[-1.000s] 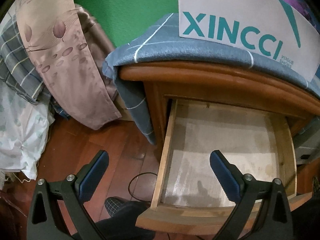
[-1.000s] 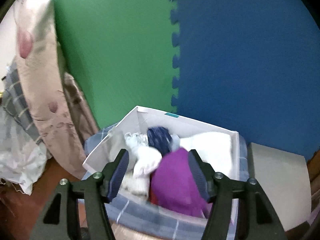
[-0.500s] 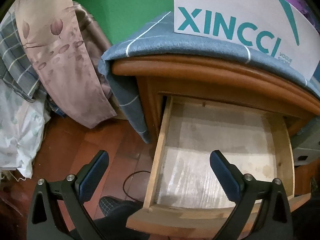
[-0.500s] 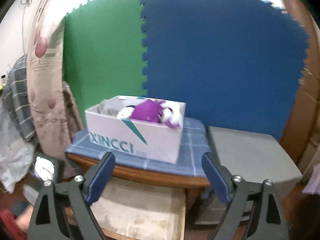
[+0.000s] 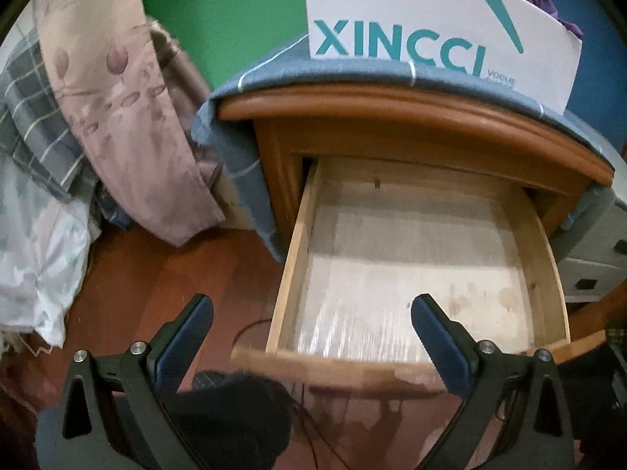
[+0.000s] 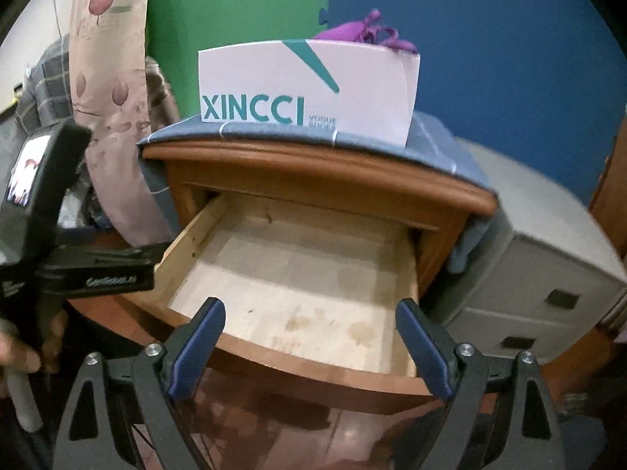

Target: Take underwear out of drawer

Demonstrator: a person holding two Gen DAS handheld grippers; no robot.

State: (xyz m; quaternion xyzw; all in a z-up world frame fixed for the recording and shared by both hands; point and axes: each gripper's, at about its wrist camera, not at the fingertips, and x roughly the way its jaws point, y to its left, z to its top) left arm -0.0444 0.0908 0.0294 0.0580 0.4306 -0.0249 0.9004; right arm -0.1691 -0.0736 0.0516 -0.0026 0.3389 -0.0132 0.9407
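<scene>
- Right gripper (image 6: 309,338): nearest item in our right wrist view. We record its blue-padded jaws as wide apart, with nothing between them; they have just been opening. It hangs over the front edge of the drawer.
- Left gripper (image 5: 311,333): nearest item in our left wrist view. We record its jaws as wide apart and holding nothing, one finger over the floor, the other over the front of the drawer. Its black body also shows at the left edge of our right wrist view, with a hand (image 6: 23,346) on it.
- Floor (image 5: 129,274): reddish wood, with a thin dark cable lying just left of the drawer front.
- Drawer (image 6: 298,270): pulled out of the wooden nightstand (image 6: 313,180); we see only a bare, pale, stained bottom board.
- Blue checked cloth (image 5: 243,156): draped over the nightstand top and down its left side.
- White box (image 6: 305,86): printed XINCCI, standing on the cloth.
- Underwear (image 6: 362,33): a purple piece showing above the rim of the white box, beyond and above both grippers, well apart from them.
- Grey plastic cabinet (image 6: 548,274): just right of the nightstand.
- Bedding (image 5: 117,117): floral and checked fabrics piled to the left.
- Foam wall mats (image 6: 470,58): green and blue, farthest back.
</scene>
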